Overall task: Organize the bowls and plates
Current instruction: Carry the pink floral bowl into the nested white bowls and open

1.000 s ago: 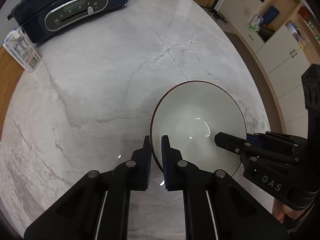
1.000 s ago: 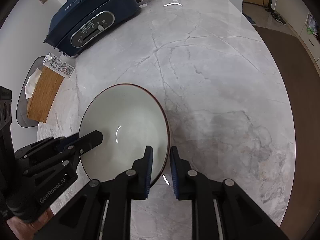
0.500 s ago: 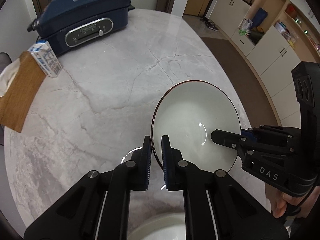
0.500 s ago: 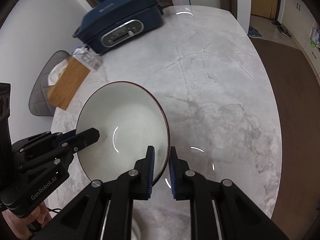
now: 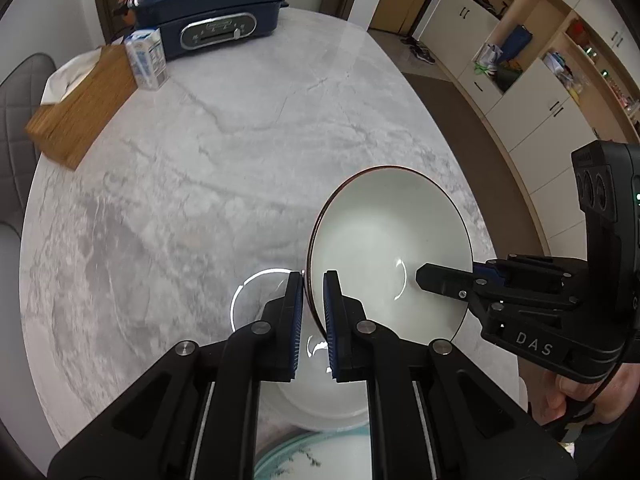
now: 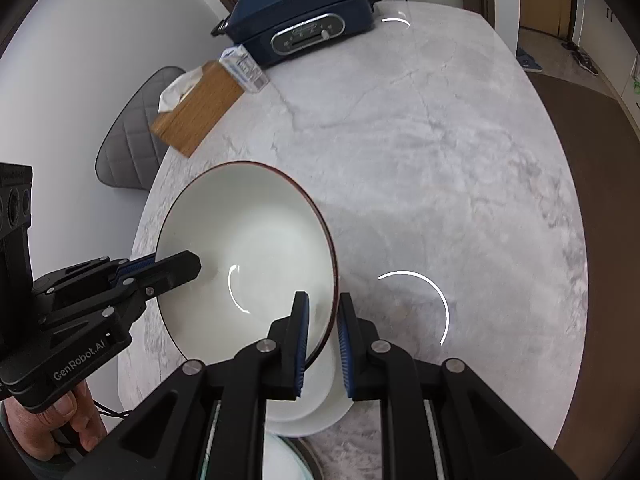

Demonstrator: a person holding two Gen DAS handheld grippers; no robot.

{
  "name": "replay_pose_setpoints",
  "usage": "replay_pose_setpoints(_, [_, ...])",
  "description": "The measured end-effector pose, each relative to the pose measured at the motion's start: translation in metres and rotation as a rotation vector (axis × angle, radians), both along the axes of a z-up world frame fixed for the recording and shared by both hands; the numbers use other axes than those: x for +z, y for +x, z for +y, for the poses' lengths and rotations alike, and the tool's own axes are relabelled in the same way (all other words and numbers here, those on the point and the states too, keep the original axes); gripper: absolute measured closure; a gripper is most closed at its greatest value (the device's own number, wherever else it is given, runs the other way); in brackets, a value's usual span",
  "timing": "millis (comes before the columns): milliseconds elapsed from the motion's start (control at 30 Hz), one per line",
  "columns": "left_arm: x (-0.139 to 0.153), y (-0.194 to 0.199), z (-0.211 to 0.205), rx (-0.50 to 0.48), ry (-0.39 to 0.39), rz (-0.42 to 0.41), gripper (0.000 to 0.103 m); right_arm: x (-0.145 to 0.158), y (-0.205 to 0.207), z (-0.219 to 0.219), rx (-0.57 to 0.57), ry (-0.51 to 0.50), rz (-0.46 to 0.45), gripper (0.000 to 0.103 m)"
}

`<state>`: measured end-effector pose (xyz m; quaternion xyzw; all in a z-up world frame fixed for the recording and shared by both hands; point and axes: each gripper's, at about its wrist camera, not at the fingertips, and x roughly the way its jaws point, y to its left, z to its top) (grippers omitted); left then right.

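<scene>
A white bowl with a dark red rim (image 5: 384, 240) (image 6: 248, 256) is held up above the marble table by both grippers. My left gripper (image 5: 311, 312) is shut on its left rim, and it shows in the right wrist view (image 6: 176, 266). My right gripper (image 6: 322, 336) is shut on its right rim, and it shows in the left wrist view (image 5: 444, 280). Below the bowl lies a white plate (image 5: 320, 404) (image 6: 320, 396), and nearer me a plate with a pale green rim (image 5: 316, 456) (image 6: 280, 460), partly hidden by the fingers.
The oval marble table (image 5: 200, 168) (image 6: 440, 152) carries a dark blue electric cooker (image 5: 208, 12) (image 6: 304, 20), a small carton (image 5: 146, 58) (image 6: 244, 68) and a wooden tissue box (image 5: 80, 108) (image 6: 200, 108) at its far end. A grey chair (image 6: 132, 148) stands left; cabinets (image 5: 532, 80) stand right.
Both grippers have pulled back toward me and upward with the bowl between them. The white plate and green-rimmed plate have come into view beneath it.
</scene>
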<state>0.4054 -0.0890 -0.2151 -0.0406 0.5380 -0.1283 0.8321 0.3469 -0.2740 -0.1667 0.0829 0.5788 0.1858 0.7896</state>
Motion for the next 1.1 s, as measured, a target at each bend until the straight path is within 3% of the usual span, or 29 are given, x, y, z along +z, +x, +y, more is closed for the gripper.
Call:
replay_pose_setpoints(367, [-0.044,-0.051,0.013,0.034,0.005,0.087,0.094,-0.027,-0.04,0.025,0.053,-0.067,0.056,0.087])
replay_pose_setpoints(667, [-0.069,-0.043,0.014,0.035,0.021,0.126,0.094,-0.038,-0.039,0.032,0.069,-0.113,0.072,0.087])
replay_pose_setpoints(1100, [-0.076,-0.035,0.013,0.039,0.05,0.126,0.094,-0.044,-0.034,0.038,0.088,-0.17,0.061,0.088])
